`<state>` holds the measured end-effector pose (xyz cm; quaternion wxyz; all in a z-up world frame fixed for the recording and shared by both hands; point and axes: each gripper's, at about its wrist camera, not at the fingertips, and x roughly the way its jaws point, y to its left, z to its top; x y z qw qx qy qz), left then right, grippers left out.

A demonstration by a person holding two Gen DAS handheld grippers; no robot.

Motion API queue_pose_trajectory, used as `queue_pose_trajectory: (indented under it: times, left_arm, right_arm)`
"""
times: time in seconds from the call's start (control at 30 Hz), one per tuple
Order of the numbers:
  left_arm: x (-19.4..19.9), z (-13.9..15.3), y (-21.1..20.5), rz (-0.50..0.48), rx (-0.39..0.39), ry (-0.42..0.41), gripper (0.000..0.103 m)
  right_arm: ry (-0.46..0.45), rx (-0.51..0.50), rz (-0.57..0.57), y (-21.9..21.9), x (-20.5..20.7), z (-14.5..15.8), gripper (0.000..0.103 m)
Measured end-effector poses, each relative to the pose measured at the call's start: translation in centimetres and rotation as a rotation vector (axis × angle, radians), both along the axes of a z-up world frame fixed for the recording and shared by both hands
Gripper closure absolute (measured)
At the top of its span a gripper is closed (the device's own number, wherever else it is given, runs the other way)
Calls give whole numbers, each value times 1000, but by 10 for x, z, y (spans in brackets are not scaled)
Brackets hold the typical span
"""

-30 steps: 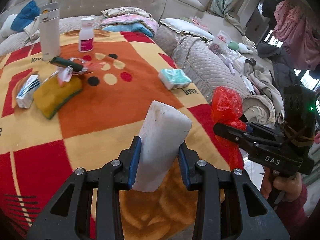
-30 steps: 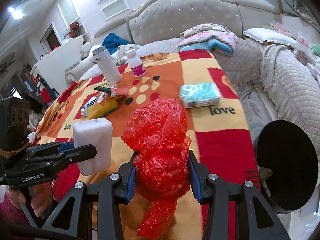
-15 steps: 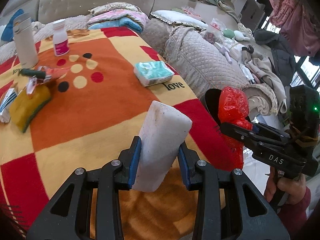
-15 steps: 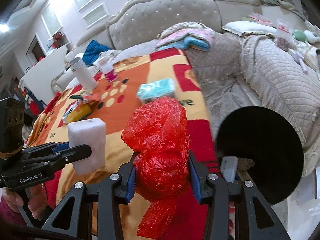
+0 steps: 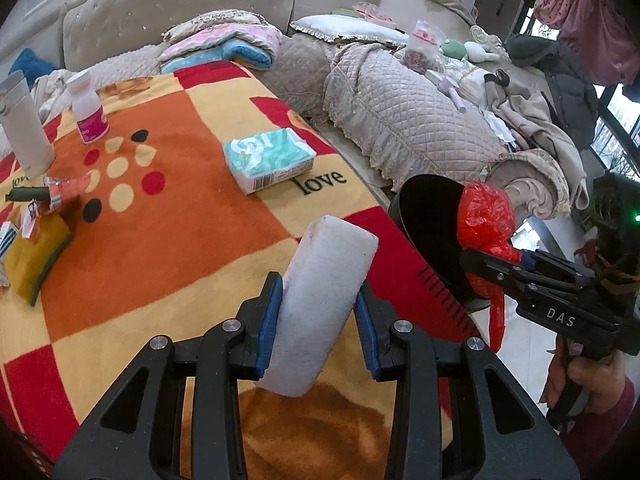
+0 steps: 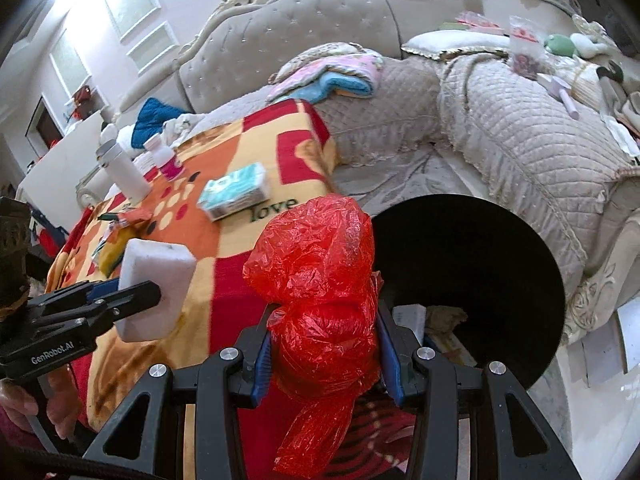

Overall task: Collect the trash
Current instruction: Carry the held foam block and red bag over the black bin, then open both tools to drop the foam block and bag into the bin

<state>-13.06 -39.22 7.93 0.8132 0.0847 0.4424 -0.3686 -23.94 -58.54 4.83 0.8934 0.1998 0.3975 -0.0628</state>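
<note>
My left gripper (image 5: 318, 320) is shut on a white foam block (image 5: 324, 308), held over the patterned blanket (image 5: 168, 240); the same block (image 6: 154, 280) shows at the left of the right wrist view. My right gripper (image 6: 326, 344) is shut on a crumpled red plastic bag (image 6: 320, 292), also seen as the red bag (image 5: 486, 228) at the right of the left wrist view. A black round bin (image 6: 480, 272) stands beside the blanket's edge, just beyond the bag, with some trash inside. The bin (image 5: 432, 232) lies between the two grippers.
On the blanket lie a teal tissue pack (image 5: 268, 158), a yellow sponge (image 5: 34, 256), small wrappers (image 5: 64, 192), a white tumbler (image 5: 24, 128) and a pill bottle (image 5: 90, 112). A quilted sofa (image 6: 500, 120) with clutter stands behind. A person's hand (image 5: 588, 380) holds the right gripper.
Both grippers have moved right across the blanket toward its edge, each keeping its hold. The black bin has come into fuller view and now lies just beyond the red bag.
</note>
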Motion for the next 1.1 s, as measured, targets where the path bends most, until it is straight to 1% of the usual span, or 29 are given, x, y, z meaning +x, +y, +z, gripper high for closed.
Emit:
queue_pose_trajectory:
  times: [0.17, 0.27, 0.4, 0.5, 0.63, 0.77, 0.93, 1.1]
  left_arm:
    - [7, 16, 4, 0, -62, 22, 71]
    - [7, 22, -1, -28, -92, 48, 71]
    - [4, 23, -21, -61, -115, 84, 71]
    - [-1, 24, -40, -93, -132, 95, 71]
    - [-7, 22, -67, -134, -149, 110, 71]
    - [-7, 15, -90, -148, -174, 163, 71]
    - [0, 4, -105, -136, -209, 233, 70]
    - [4, -3, -111, -123, -235, 265, 69]
  right_arm:
    - [-4, 12, -24, -12, -5, -2, 60]
    - [-5, 16, -38, -19, -7, -4, 60]
    - [-11, 21, -61, -28, -10, -5, 60]
    - [-6, 23, -77, -37, -12, -7, 60]
    - [9, 28, -104, -50, -12, -14, 60]
    - [14, 32, -127, -59, -13, -18, 60]
    - [15, 35, -150, -68, -12, -22, 60]
    - [18, 29, -165, -74, -8, -24, 59]
